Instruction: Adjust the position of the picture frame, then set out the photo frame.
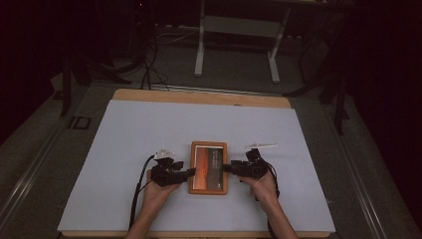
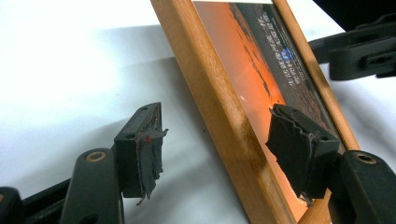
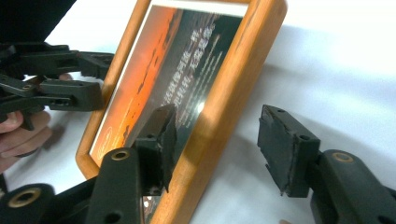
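Note:
A wooden picture frame point(image 1: 208, 168) holding an orange sunset photo with text lies flat on the white sheet. My left gripper point(image 1: 191, 172) is at its left side, open. In the left gripper view the frame's wooden rail point(image 2: 219, 102) runs between the pads of my left gripper point(image 2: 219, 144), with a gap on the outer side. My right gripper point(image 1: 227, 168) is at the frame's right side, also open. In the right gripper view that side's rail point(image 3: 233, 79) passes between the pads of my right gripper point(image 3: 222, 144); the outer pad point(image 3: 282, 149) stands clear of the wood.
The white sheet point(image 1: 149, 129) covers a wooden table point(image 1: 199, 96). Beyond it stand the white legs of a desk point(image 1: 199, 50), and cables point(image 1: 148, 69) lie on the dark floor. Each gripper view also shows the opposite gripper across the frame.

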### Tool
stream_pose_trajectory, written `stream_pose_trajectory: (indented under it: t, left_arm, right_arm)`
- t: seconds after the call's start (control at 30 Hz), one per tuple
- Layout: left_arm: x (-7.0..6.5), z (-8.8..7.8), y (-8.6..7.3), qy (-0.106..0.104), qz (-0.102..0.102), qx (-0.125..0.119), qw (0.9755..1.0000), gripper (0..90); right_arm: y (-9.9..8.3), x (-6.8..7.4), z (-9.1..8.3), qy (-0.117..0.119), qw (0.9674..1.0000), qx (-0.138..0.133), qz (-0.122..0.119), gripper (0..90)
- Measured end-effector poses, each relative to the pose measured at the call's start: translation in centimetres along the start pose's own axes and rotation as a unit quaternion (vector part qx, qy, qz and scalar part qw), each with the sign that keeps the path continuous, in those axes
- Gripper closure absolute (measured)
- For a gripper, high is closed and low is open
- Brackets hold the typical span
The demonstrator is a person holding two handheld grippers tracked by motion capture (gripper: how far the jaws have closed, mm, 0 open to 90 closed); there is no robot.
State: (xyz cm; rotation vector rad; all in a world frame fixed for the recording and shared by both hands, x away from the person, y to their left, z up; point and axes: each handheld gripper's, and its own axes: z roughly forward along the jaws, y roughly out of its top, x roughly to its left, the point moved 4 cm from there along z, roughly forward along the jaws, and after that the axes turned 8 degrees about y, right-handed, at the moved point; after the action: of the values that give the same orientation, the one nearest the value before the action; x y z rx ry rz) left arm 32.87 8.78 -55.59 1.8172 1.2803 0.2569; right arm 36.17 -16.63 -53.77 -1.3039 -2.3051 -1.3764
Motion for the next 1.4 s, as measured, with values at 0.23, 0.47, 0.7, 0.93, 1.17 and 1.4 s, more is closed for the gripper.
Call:
stream_pose_trajectory:
  t: [0.23,0.47,0.7,0.93,1.17,1.4]
  left_arm:
    - [0.0,-1.8,0.4,0.03,0.013,-0.033,0.9989,36.5]
    - [0.3,-4.1,1.4,0.052,0.021,-0.079,0.9953,36.5]
    - [0.4,-5.3,1.6,0.052,0.022,-0.091,0.9943,37.2]
    - [0.2,-5.7,2.0,0.055,0.033,-0.095,0.9934,37.2]
    - [0.1,-5.8,1.9,0.047,0.037,-0.082,0.9948,37.9]
    - [-0.2,-6.1,2.0,0.029,0.042,-0.082,0.9954,36.3]
  right_arm:
    - [0.4,0.8,-1.6,-0.031,0.9979,-0.023,-0.052,41.9]
    - [0.5,1.4,-1.9,-0.059,0.994,-0.032,-0.086,41.6]
    - [0.8,1.5,-1.7,-0.073,0.991,-0.035,-0.107,43.7]
    - [2.1,2.4,-1.7,-0.075,0.9853,-0.046,-0.146,61.4]
    - [4.1,3.1,-0.6,-0.079,0.9793,-0.055,-0.178,90.0]
    - [4.9,2.6,1.6,-0.094,0.9781,-0.034,-0.183,90.0]
